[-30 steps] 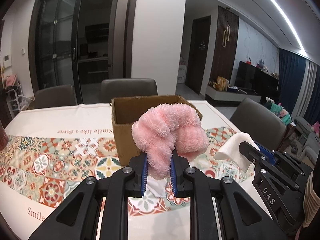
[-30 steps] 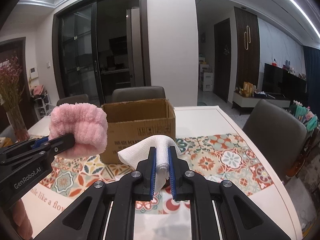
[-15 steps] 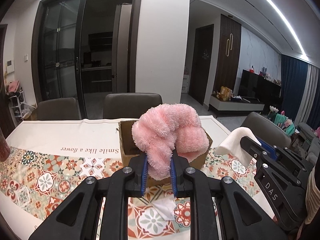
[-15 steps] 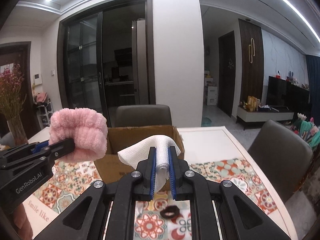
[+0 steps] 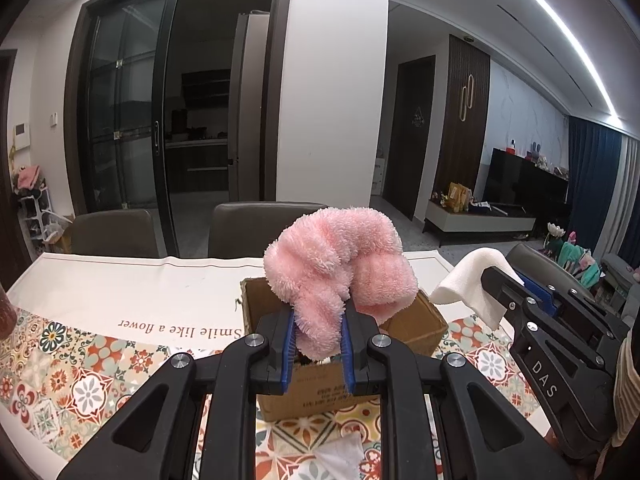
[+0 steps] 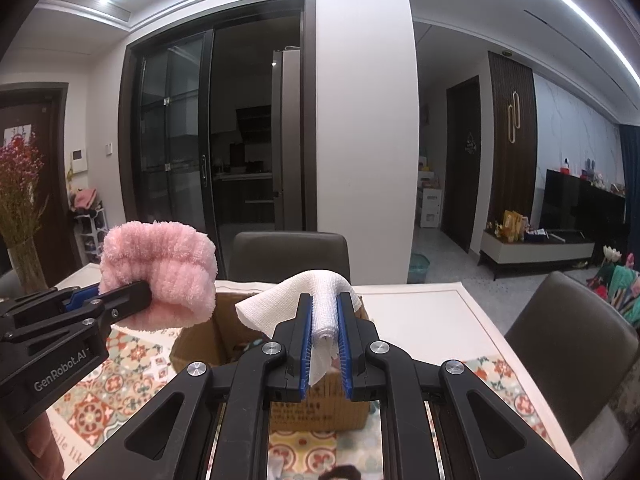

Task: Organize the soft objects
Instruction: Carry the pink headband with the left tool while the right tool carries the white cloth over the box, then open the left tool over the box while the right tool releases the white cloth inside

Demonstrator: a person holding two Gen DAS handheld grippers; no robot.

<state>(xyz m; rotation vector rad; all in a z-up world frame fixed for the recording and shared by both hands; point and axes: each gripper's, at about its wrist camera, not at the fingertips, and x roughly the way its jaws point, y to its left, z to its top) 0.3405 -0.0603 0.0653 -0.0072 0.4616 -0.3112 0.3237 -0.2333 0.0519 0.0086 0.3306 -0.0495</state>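
Observation:
My left gripper [image 5: 318, 340] is shut on a fluffy pink cloth [image 5: 336, 268] and holds it in the air over the near side of an open cardboard box [image 5: 416, 326]. My right gripper [image 6: 324, 340] is shut on a white cloth [image 6: 320, 300] and holds it above the same box [image 6: 200, 340]. In the right wrist view the left gripper [image 6: 132, 296] with the pink cloth [image 6: 160, 276] is at the left. In the left wrist view the right gripper [image 5: 496, 280] with the white cloth [image 5: 468, 284] is at the right.
The box stands on a table with a patterned tablecloth [image 5: 80, 376]. A white cloth [image 5: 340, 460] lies on the table near me. A small dark object [image 6: 344, 472] lies at the near edge. Dark chairs [image 5: 256, 228] stand behind the table, one [image 6: 568, 344] at the right. A vase of flowers [image 6: 20, 208] is at far left.
Both grippers have risen with their cloths and moved toward the box, which now sits lower and closer under them. Both grips are unchanged.

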